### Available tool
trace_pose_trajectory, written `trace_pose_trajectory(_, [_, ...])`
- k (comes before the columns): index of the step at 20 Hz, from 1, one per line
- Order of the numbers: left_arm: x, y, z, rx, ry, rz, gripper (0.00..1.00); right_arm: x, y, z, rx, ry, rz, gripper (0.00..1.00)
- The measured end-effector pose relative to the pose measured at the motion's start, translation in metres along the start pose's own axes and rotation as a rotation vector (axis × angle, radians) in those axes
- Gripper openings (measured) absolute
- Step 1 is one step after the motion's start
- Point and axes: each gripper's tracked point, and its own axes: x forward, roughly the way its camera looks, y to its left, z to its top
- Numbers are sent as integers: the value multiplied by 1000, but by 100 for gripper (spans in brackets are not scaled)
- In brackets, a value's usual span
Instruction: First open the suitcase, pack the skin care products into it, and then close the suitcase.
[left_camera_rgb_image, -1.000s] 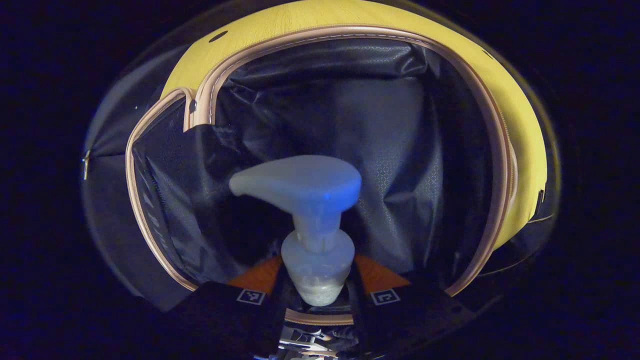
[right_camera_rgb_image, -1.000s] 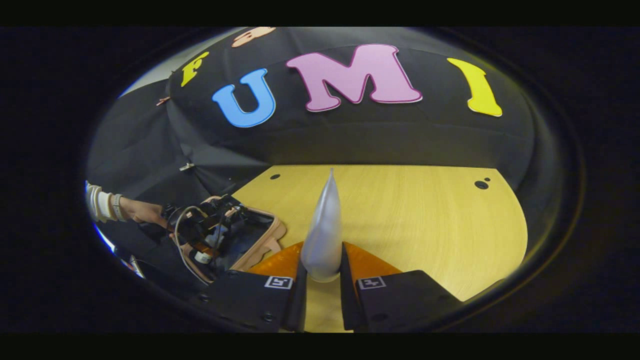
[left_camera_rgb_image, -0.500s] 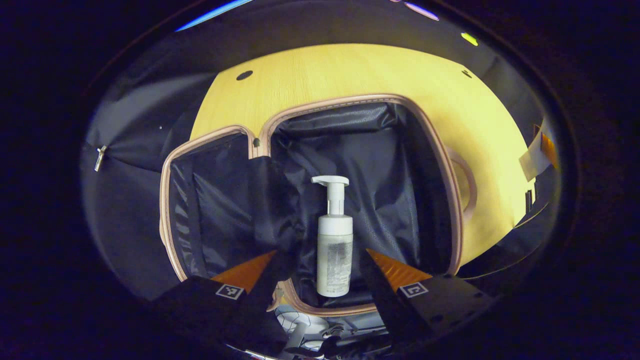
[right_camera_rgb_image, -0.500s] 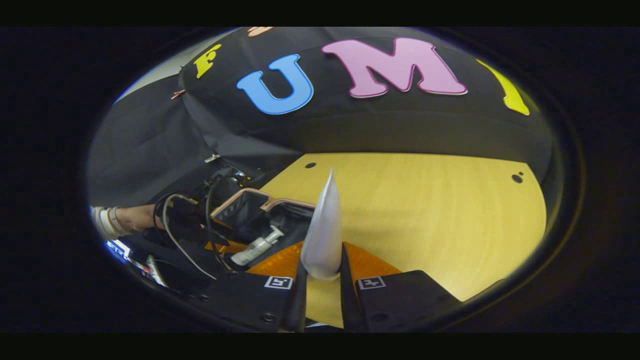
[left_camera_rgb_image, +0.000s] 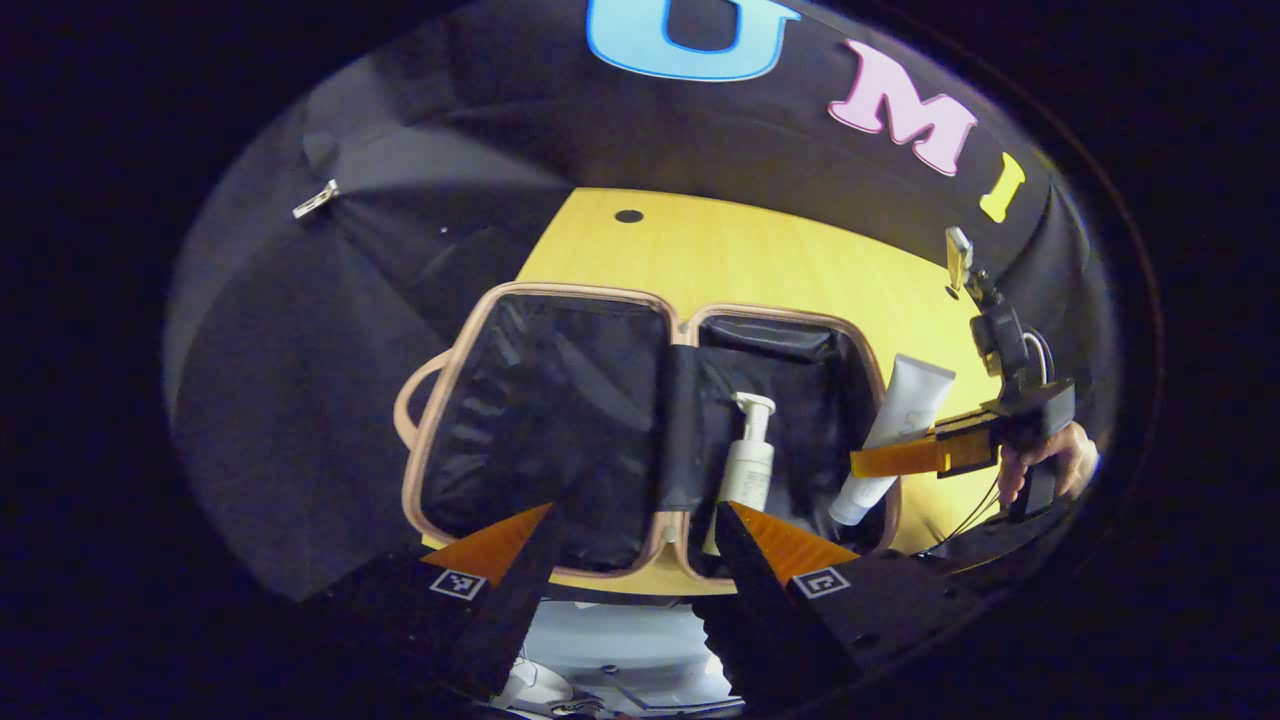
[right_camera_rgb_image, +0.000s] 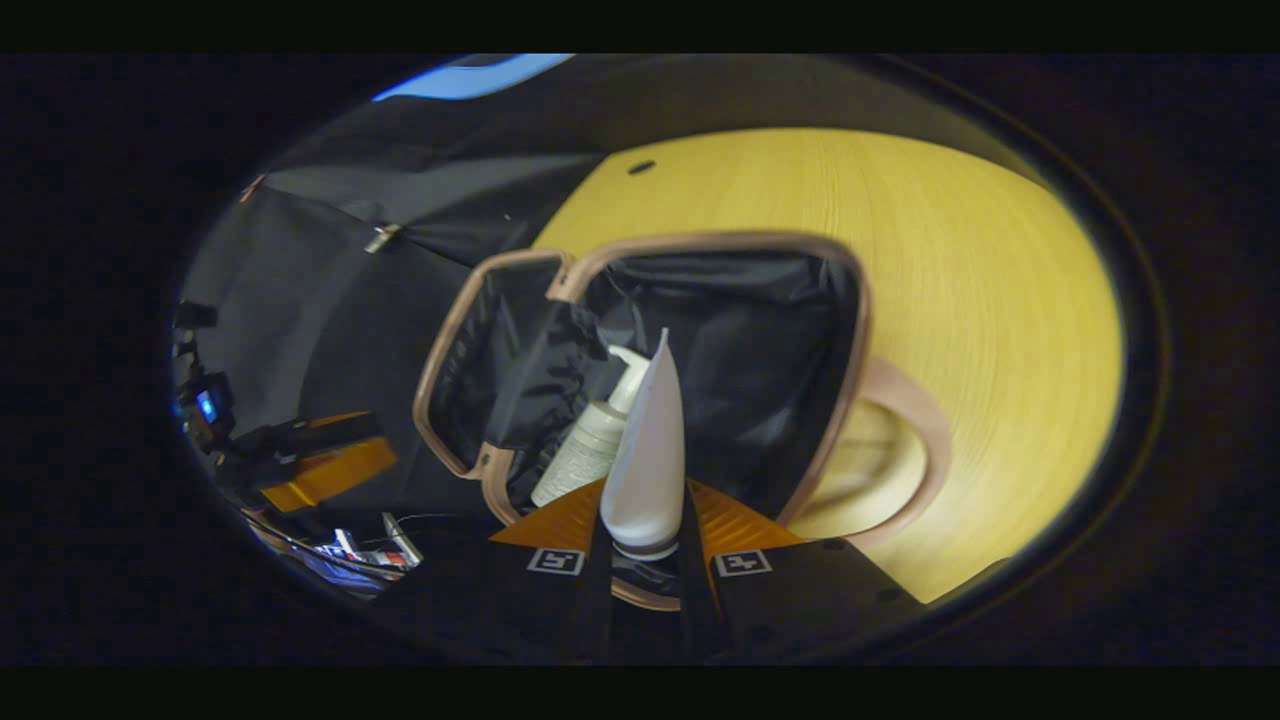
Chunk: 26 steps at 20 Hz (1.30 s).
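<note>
The suitcase (left_camera_rgb_image: 545, 292) lies open on the yellow table (left_camera_rgb_image: 780, 260), both dark-lined halves facing up. A white pump bottle (left_camera_rgb_image: 748, 462) lies in its right half. My left gripper (left_camera_rgb_image: 633, 510) hangs open above the near edge of the case, nothing between its fingers. My right gripper (right_camera_rgb_image: 645, 515) is shut on the cap end of a white tube (right_camera_rgb_image: 650, 440), which points over the right half (right_camera_rgb_image: 760, 330) beside the pump bottle (right_camera_rgb_image: 585, 455). From the left gripper view the tube (left_camera_rgb_image: 900, 420) tilts over the case's right rim in the right gripper (left_camera_rgb_image: 900, 458).
A hand (left_camera_rgb_image: 1060, 455) holds the right gripper at the table's right side. The suitcase handle (right_camera_rgb_image: 915, 450) curves out over the table (right_camera_rgb_image: 1000, 300). The left gripper (right_camera_rgb_image: 325, 470) shows low on the left. Black cloth walls ring the table.
My left gripper let go of the pump bottle inside the suitcase, opened and drew back above it. My right gripper carried the tube from over bare table to over the suitcase's right half.
</note>
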Motion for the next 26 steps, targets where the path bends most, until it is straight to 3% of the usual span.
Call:
trace_pose_trajectory(2, [-6,35,-12,-87,-4,25,95,22,-13,-17,63,72,-78,33])
trace_pose_trajectory(5, [-10,78,-29,-212,22,24,94,31,-18,-13,150,63,-139,27])
trace_pose_trajectory(7, [0,103,-32,-258,27,45,96,25,-18,-13,161,50,-151,37])
trace_pose_trajectory(9, [9,115,-25,-310,16,38,96,19,-1,-6,165,5,-89,40])
trace_pose_trajectory(13, [29,148,13,-400,-38,27,96,-29,17,29,47,-291,-8,98])
trace_pose_trajectory(16, [53,178,33,-398,-27,63,96,-75,22,45,-16,-453,31,97])
trace_pose_trajectory(21, [102,214,49,-371,89,135,96,-136,5,64,-60,-611,-35,97])
trace_pose_trajectory(24, [126,231,54,-302,131,173,96,-150,-2,69,-41,-664,-62,97])
trace_pose_trajectory(25, [132,238,55,-288,147,191,96,-152,-4,68,-34,-671,-66,87])
trace_pose_trajectory(26, [139,244,54,-281,164,203,96,-153,-6,66,-31,-670,-68,87])
